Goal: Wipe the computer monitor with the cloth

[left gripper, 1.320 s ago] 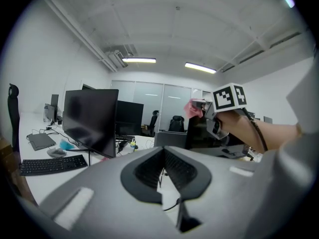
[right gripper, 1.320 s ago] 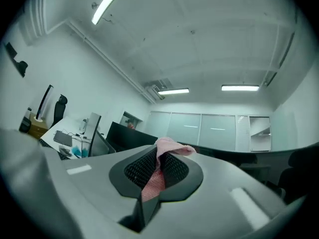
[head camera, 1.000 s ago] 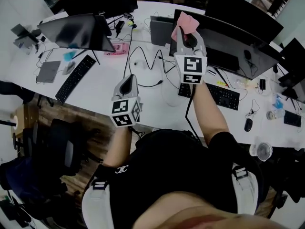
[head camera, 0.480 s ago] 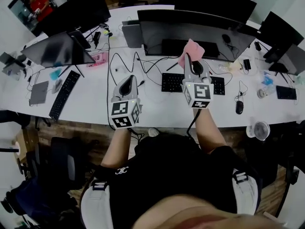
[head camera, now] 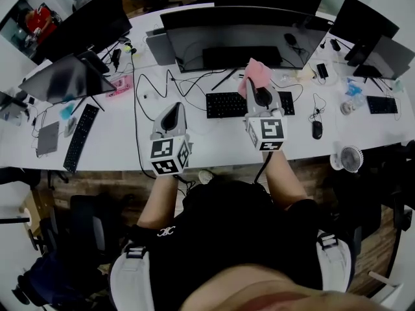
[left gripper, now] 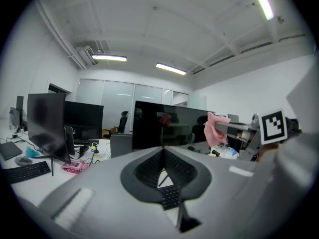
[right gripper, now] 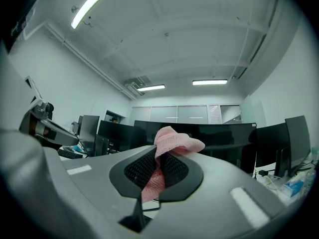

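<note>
Between the pinched-together jaws of my right tool [head camera: 251, 86] sits the pink cloth [head camera: 256, 71], bunched, its length running along the jaws and out past the tips. Ahead, the monitor [head camera: 241, 32] stretches crosswise. My left tool [head camera: 172, 112] is closed and empty above the worktop [head camera: 214, 144].

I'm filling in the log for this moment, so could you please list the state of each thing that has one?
right tool: shut on the pink cloth
pink cloth: bunched up, pinched in the jaws, raised off the desk
left tool: shut, nothing between its jaws
monitor: upright, screen dark
</note>
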`<state>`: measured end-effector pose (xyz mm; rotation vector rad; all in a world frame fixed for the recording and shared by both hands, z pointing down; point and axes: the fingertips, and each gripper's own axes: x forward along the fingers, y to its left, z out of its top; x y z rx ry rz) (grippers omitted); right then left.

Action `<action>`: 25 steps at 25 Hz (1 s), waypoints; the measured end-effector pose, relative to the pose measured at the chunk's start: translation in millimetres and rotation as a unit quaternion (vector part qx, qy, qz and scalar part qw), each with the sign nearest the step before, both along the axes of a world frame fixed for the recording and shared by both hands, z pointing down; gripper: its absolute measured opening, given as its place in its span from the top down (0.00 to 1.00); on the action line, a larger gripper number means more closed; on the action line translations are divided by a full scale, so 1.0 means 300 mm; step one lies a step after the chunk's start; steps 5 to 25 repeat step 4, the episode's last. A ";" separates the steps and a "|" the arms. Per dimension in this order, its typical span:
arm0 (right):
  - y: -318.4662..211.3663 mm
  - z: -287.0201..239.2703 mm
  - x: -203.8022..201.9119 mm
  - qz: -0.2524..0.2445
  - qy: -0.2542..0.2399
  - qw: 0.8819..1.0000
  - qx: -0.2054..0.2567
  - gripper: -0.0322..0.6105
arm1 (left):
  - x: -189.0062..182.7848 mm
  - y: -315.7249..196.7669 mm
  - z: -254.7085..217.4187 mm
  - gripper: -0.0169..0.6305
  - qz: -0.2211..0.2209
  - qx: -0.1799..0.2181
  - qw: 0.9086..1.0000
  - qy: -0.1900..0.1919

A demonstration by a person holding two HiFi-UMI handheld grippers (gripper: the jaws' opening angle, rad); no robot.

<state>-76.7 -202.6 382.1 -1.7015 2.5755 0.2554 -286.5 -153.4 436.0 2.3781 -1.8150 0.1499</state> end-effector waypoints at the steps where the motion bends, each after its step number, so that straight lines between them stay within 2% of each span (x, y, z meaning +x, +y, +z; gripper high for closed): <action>1: 0.007 0.006 0.007 -0.001 0.000 1.000 -0.002 0.93 | 0.010 0.005 -0.001 0.90 0.001 0.000 1.000 0.000; 4: 0.028 0.020 0.028 -0.003 0.001 1.000 -0.007 0.93 | 0.040 0.019 -0.005 0.90 0.004 0.001 1.000 -0.002; 25: 0.028 0.020 0.028 -0.003 0.001 1.000 -0.007 0.93 | 0.040 0.019 -0.005 0.90 0.004 0.001 1.000 -0.002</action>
